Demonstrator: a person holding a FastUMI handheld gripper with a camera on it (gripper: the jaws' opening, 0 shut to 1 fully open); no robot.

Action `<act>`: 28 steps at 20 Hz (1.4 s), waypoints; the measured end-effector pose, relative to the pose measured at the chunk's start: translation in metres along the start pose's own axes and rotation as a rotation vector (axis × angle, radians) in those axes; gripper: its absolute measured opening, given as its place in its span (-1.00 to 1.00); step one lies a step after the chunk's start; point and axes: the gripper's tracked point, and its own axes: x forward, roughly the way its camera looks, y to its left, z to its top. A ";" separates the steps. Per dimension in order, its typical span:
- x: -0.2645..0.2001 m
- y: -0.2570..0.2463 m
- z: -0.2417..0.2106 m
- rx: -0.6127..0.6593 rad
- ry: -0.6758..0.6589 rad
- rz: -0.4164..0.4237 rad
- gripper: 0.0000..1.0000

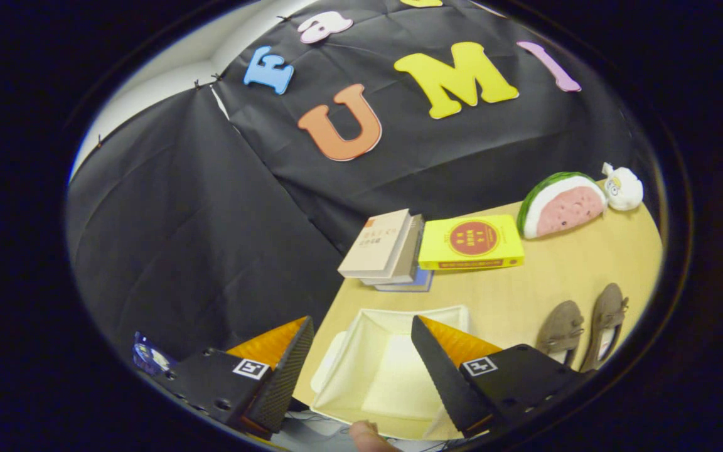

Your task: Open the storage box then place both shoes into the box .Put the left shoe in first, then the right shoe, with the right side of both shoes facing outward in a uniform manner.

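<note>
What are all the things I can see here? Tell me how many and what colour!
storage box: one, cream-white, open, at the near table edge, between and just ahead of the fingers
shoes: two, brown, side by side on the table, to the right of the box
yellow book: one, yellow with a red circle, lying flat beyond the box
stack of books: about three, beige on top and blue at the bottom, left of the yellow book
watermelon toy: one, green rind with pink inside, at the far table edge
small plush toy: one, white, beside the watermelon toy
table: one, light wood
fingertip: one, the person's, below the box
gripper: one, fingers spread open, holding nothing
</note>
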 end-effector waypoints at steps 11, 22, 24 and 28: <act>-0.031 -0.203 -0.068 -0.121 0.104 -0.418 0.90; -0.006 -0.314 -0.147 0.013 0.406 -0.543 0.14; 0.003 -0.312 -0.153 0.051 0.429 -0.503 -0.17; 0.008 -0.310 -0.154 0.070 0.440 -0.465 -0.84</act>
